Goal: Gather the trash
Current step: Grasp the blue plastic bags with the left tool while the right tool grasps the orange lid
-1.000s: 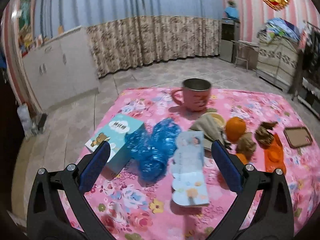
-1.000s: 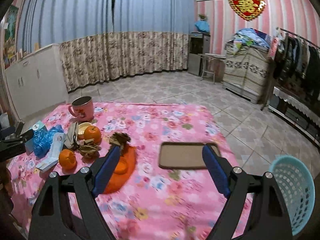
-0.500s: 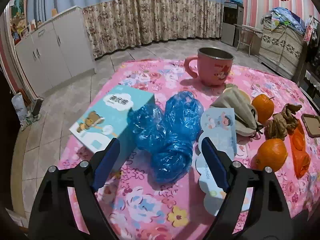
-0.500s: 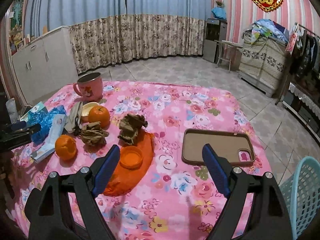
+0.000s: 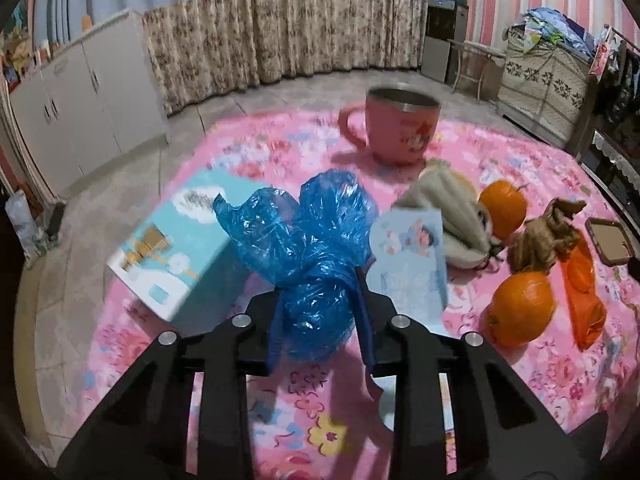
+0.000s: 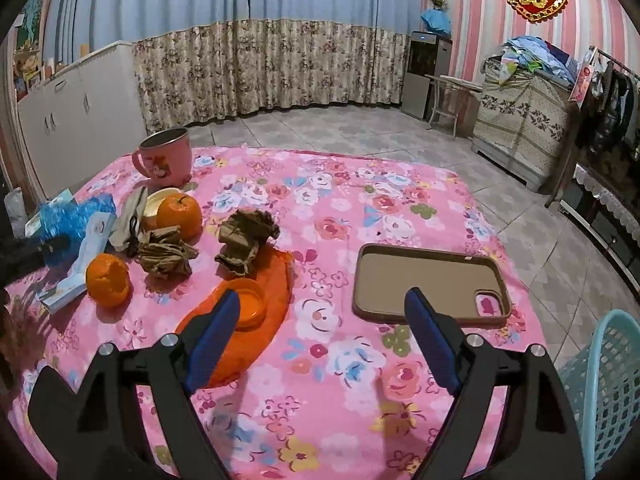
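— Since a second ago my left tool [image 5: 316, 320] has dropped onto the blue plastic bag [image 5: 308, 240], and its jaws, wide before, are closing with the bag's crumpled lower end between the pads. What about yours?

— My right tool [image 6: 320, 340] has come lower and nearer too, jaws wide as before, nothing between them; it hovers over the pink flowered surface [image 6: 360, 400] between the orange wrapper [image 6: 248, 320] and the brown phone case [image 6: 432, 284].

— Any writing?

— The light blue box [image 5: 172, 252] has a bear picture and a label, too blurred to read. The pink mug [image 5: 400, 128] carries a cartoon mouse.

— And the bag?

— Glossy, wrinkled, bunched into lobes, lying between the box and a printed card [image 5: 412, 268]. A blue basket [image 6: 604, 396] stands off the surface's right edge.
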Motion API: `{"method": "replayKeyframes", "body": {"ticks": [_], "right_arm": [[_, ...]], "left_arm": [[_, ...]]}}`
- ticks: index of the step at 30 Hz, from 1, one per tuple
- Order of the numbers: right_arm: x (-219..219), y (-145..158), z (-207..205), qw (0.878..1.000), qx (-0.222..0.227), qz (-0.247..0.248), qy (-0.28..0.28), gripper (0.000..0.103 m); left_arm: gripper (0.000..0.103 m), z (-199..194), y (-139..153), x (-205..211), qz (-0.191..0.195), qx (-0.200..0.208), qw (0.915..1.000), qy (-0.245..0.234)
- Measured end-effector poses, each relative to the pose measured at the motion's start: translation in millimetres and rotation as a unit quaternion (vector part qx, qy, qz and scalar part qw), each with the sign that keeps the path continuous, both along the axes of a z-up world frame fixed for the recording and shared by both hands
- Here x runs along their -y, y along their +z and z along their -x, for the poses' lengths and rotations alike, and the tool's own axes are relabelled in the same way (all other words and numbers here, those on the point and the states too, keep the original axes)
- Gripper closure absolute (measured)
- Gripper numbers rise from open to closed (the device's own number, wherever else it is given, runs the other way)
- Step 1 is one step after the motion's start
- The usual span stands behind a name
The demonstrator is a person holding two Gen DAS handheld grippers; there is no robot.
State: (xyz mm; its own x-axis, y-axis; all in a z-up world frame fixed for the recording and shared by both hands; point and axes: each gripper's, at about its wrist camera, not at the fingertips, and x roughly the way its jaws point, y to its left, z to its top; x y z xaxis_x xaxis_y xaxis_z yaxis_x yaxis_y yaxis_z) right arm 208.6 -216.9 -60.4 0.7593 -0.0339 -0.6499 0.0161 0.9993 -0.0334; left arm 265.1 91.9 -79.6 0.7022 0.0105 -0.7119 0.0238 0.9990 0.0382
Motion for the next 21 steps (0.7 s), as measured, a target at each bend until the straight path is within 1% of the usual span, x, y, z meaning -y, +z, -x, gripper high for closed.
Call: {"method": "replayKeyframes", "body": {"ticks": [3, 8, 11, 16, 18, 20, 21], "right_arm": [[-5.5, -2.8, -1.2, 1.000, -0.002, 0.004, 0.006, 0.020], [-15.1, -9.7, -4.0, 1.000, -0.012, 0.005, 0.013, 0.020], [-27.3, -16.5, -10.1, 0.999, -0.021, 0.015, 0.026, 0.020], [-40.1, -29.9, -20.7, 0.998, -0.049, 0.002, 0.037, 0.021], [-44.7, -31.8, -24.9, 0.998, -0.055, 0.004, 0.039, 0.022], [-47.7, -32.3, -28.1, 0.998, -0.057, 0.008, 0.041, 0.027], [-48.6, -32.9, -29.4, 0.997, -0.060, 0.008, 0.042, 0.032]], "left_arm": [[0.074, 12.0, 19.0, -1.8, -0.003, 0.025, 0.9997, 0.007], [0.074, 31.4, 47.1, -5.5, 0.019, 0.064, 0.9975, 0.022], [0.074, 36.2, 57.4, -1.4, 0.027, 0.077, 0.9965, 0.017], [0.074, 34.7, 56.9, 6.5, 0.027, 0.072, 0.9969, 0.011], [0.074, 34.2, 55.4, 7.2, 0.027, 0.069, 0.9972, 0.011], [0.074, 33.4, 54.8, 6.4, 0.025, 0.068, 0.9973, 0.011], [0.074, 32.5, 53.8, 3.2, 0.026, 0.067, 0.9974, 0.012]]}}
